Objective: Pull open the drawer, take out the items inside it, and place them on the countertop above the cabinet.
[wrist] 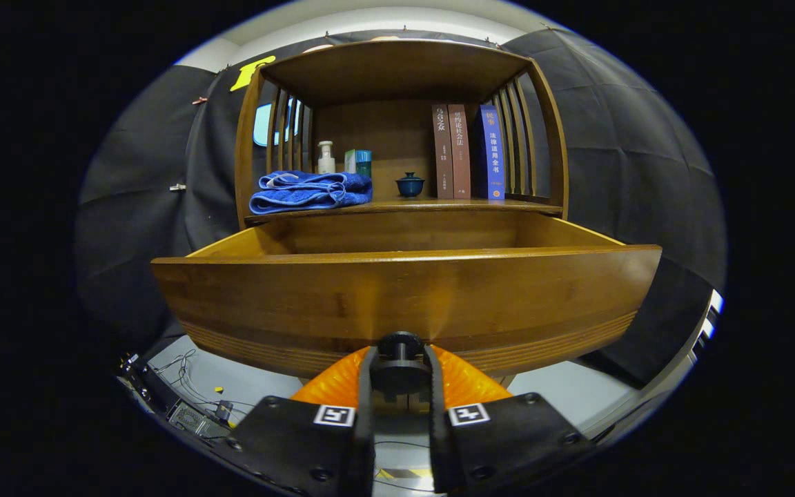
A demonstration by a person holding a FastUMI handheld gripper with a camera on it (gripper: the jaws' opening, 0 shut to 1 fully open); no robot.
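Gripper view: the gripper (399, 376) is seen closed down on the dark round knob (399, 344) at the middle of the drawer front (404, 304), both orange fingers (332, 383) pressed against its sides. The drawer (397, 238) stands pulled well out from the cabinet; its interior is hidden behind the front panel, so any contents cannot be made out. On the tabletop (439, 205) above lie a folded blue towel (311, 191), a pump bottle (326, 159), a small teal box (359, 162), a lidded teal cup (410, 184) and three upright books (466, 152). The opening step is judged essentially complete. Next, the knob would have to be released and the gripper raised over the front edge to look into the drawer.
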